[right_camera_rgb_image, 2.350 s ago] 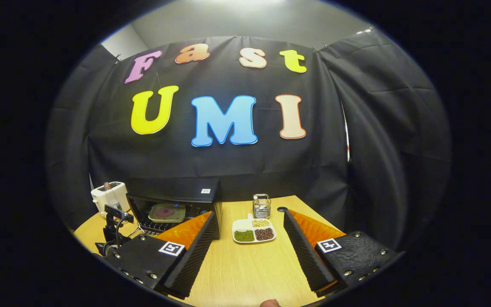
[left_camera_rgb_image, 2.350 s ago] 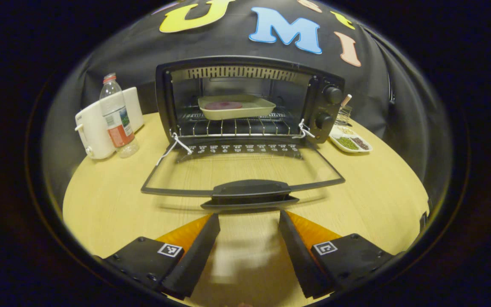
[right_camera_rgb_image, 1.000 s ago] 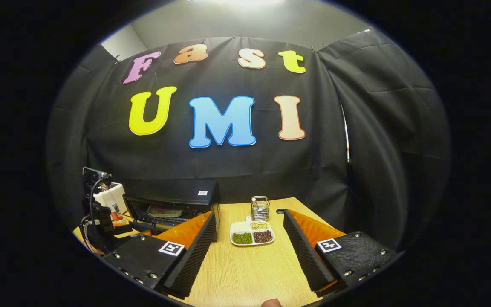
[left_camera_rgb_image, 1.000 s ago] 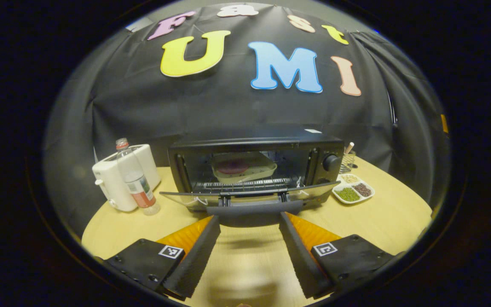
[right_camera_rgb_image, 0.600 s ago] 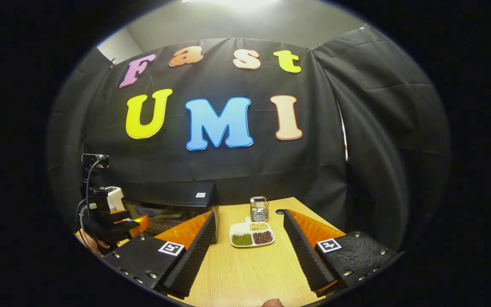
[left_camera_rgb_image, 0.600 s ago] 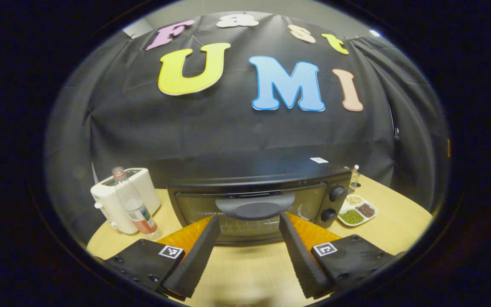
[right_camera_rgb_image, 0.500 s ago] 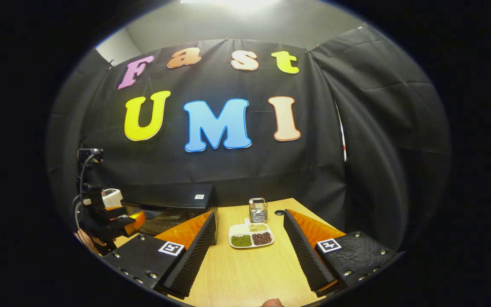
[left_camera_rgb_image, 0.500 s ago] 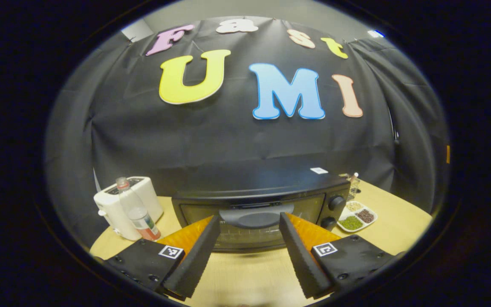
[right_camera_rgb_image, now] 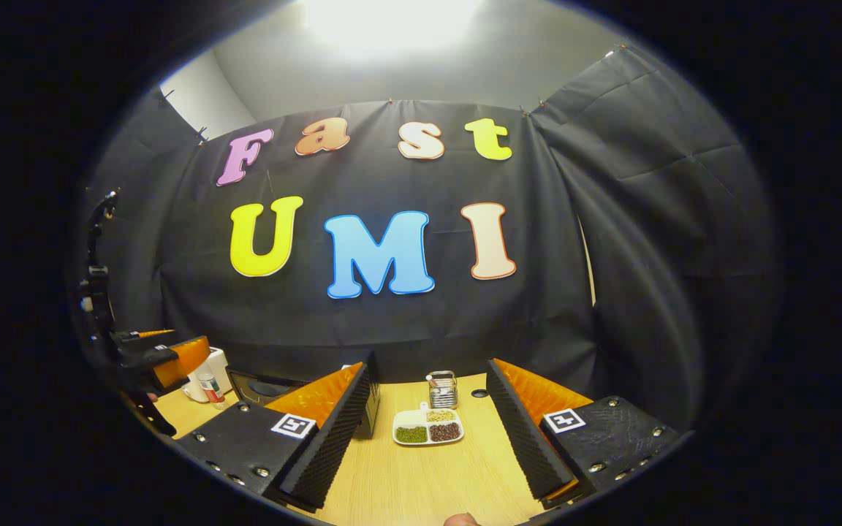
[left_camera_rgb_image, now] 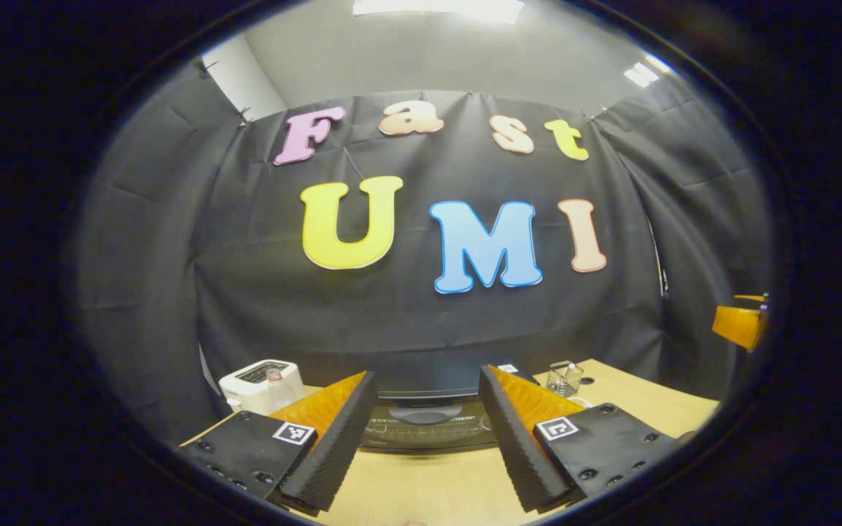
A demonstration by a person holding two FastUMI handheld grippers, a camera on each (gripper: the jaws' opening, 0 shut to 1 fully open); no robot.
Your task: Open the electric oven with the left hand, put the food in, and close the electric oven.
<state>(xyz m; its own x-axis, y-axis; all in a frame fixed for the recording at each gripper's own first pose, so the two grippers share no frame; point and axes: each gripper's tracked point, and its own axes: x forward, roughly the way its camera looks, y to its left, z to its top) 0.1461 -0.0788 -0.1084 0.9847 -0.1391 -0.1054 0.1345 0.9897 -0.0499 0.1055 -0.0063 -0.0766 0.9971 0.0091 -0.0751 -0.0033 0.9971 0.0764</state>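
Observation:
The black electric oven (left_camera_rgb_image: 427,429) stands on the wooden table with its door up against the body and the door handle (left_camera_rgb_image: 425,415) at the top edge. My left gripper (left_camera_rgb_image: 426,372) is open, held back from the oven and clear of the handle, with nothing between its fingers. In the right gripper view the oven (right_camera_rgb_image: 256,385) is partly hidden behind my right gripper's near finger. My right gripper (right_camera_rgb_image: 428,365) is open and empty above the table (right_camera_rgb_image: 421,475). The left gripper (right_camera_rgb_image: 169,358) hangs at the far left there, raised above the table.
A white toaster (left_camera_rgb_image: 253,380) and a plastic bottle (left_camera_rgb_image: 275,386) stand left of the oven. To its right are a wire basket (right_camera_rgb_image: 443,389) and a white divided plate of beans (right_camera_rgb_image: 427,427). The right gripper (left_camera_rgb_image: 739,325) shows at the left gripper view's right edge.
The oven door swung up from flat open to shut. My left gripper then drew back and rose away from the handle. The right gripper view tilted up slightly.

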